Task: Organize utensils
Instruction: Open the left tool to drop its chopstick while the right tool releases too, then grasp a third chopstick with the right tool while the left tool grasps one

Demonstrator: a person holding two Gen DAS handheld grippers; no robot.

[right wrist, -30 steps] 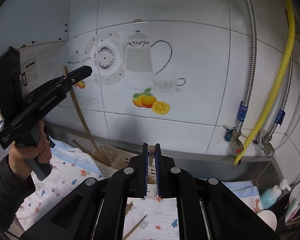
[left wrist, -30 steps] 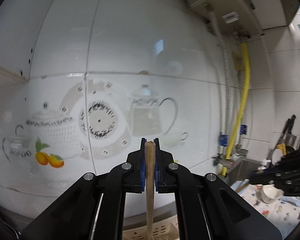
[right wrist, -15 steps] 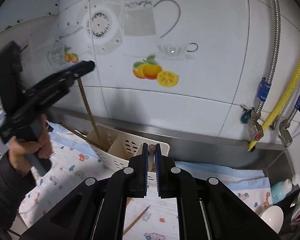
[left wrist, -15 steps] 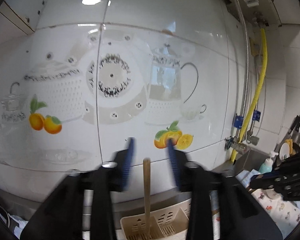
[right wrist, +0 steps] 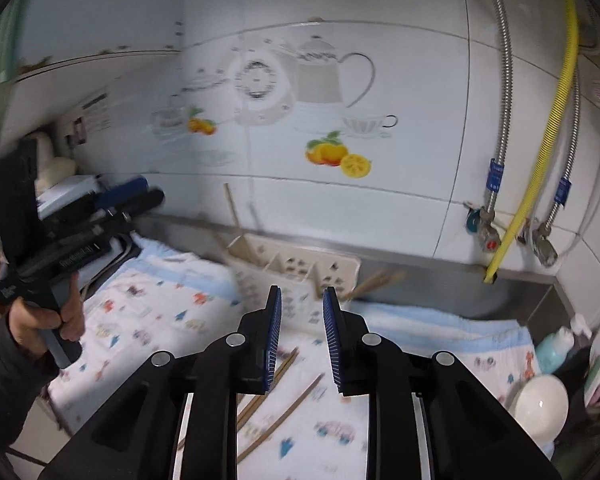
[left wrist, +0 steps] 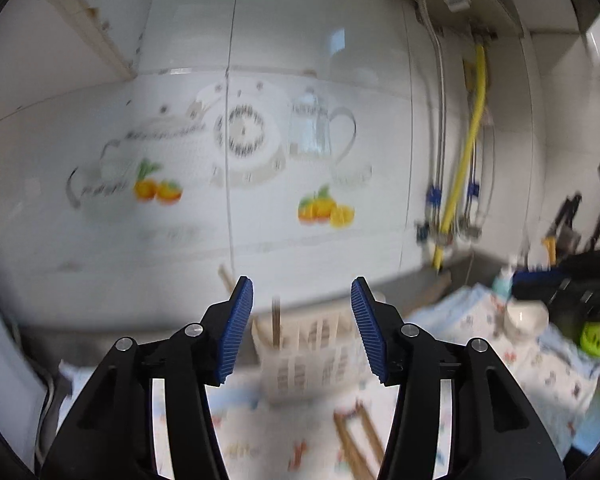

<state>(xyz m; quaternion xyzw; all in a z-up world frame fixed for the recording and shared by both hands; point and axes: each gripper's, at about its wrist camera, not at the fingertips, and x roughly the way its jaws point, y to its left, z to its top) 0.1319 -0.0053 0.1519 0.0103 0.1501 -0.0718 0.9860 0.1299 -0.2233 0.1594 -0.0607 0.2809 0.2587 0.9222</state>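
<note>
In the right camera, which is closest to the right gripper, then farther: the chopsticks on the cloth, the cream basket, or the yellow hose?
From the right gripper:
1. Chopsticks, on the cloth just below the fingers.
2. Cream basket, ahead by the wall.
3. Yellow hose, far right on the wall.

Both grippers, left gripper [left wrist: 302, 292] and right gripper [right wrist: 302, 300], are black with ribbed blue pads, silver screws; dark sleeve, bare hand [right wrist: 40, 320]

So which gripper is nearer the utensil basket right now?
Left, probably. The left gripper hovers open just above and before the utensil basket. The right gripper, also open, sits further back over the cloth.
</note>
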